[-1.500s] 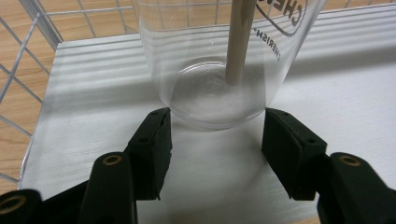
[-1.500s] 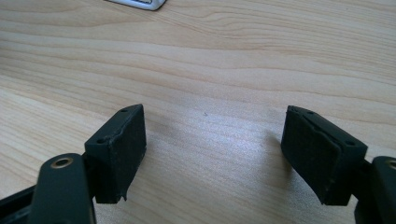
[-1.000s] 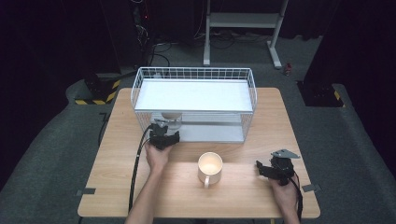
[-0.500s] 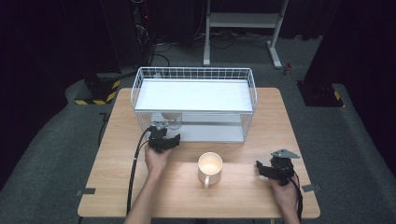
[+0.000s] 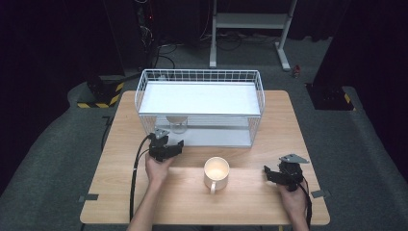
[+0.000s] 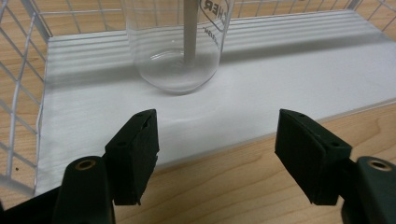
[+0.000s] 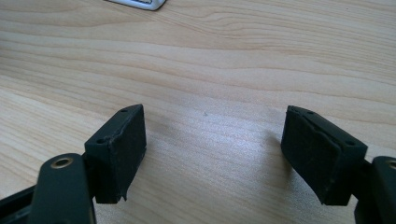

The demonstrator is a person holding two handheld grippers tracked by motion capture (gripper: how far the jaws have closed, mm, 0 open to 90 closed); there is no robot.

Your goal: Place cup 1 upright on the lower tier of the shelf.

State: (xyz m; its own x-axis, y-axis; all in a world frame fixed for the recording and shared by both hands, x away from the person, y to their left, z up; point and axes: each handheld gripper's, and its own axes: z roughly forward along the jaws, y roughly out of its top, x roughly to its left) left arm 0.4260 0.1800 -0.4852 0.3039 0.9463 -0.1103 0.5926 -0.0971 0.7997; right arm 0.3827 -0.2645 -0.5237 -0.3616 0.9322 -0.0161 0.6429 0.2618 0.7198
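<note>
In the high view the left gripper (image 5: pixel 166 147) has drawn back from the wire rack (image 5: pixel 260 98) toward 6 o'clock since the earlier frame, leaving the glass beaker (image 5: pixel 178 124) standing on the rack's lower shelf at 12 o'clock of it, so I judge the placing done; the mug (image 5: pixel 216 172) and right gripper (image 5: pixel 284 174) sit as before. In the left gripper view the jaws, which have just been closing a little, stand spread and empty, the glass beaker (image 6: pixel 175 46) ahead at 12 o'clock. The right gripper view shows spread, empty jaws over the bare tabletop (image 7: pixel 210 70).

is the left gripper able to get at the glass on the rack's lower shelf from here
Probably yes. The left gripper faces the clear glass with open, empty jaws, and nothing lies between them on the white shelf; the rack's front side looks open there.
</note>
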